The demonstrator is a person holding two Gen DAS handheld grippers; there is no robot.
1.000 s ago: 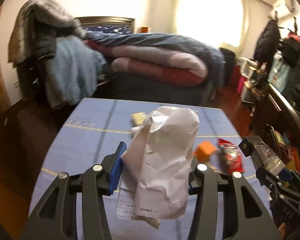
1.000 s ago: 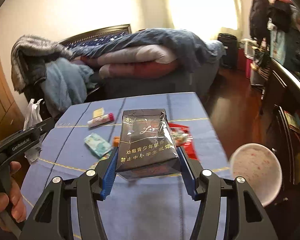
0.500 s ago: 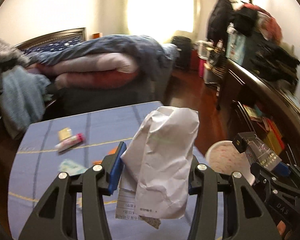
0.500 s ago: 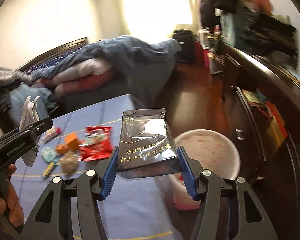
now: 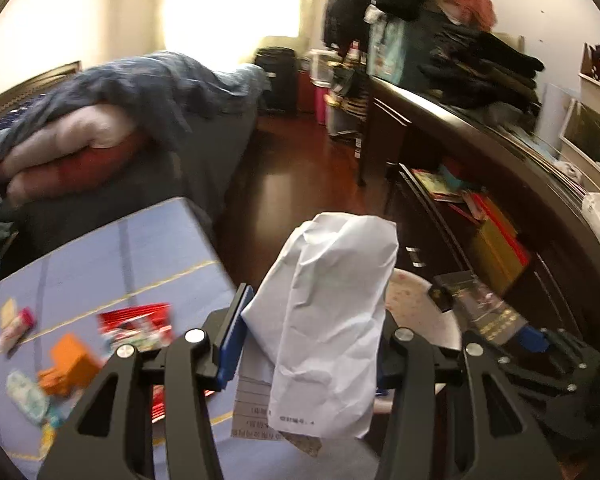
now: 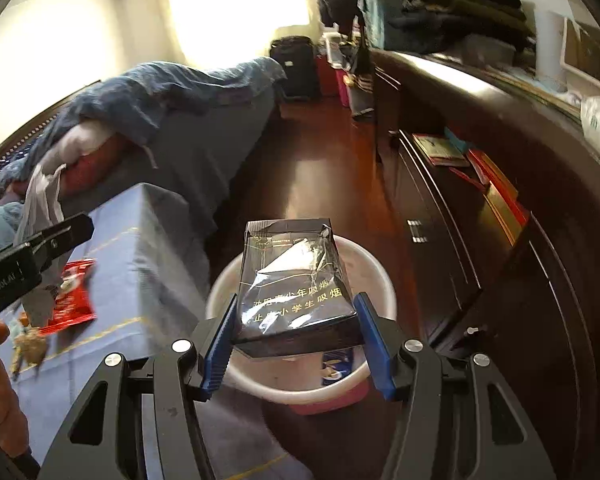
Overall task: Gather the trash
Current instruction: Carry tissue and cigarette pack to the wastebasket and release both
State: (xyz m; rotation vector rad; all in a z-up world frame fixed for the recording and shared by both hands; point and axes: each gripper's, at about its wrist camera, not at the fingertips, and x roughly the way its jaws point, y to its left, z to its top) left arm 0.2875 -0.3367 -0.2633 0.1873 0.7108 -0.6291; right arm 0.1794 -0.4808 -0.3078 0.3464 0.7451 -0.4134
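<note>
Crumpled paper (image 5: 332, 312) clamped in left claw (image 5: 306, 344), cigarette pack (image 6: 296, 280) in right claw (image 6: 296, 340)

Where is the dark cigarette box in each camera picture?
Left wrist view: the dark cigarette box is low on the right, held in the right gripper, beside the crumpled paper.
Right wrist view: the box is in the middle, clamped between the blue pads, above the bin.
Shared landmark: the white bin on the floor next to the blue table.
</note>
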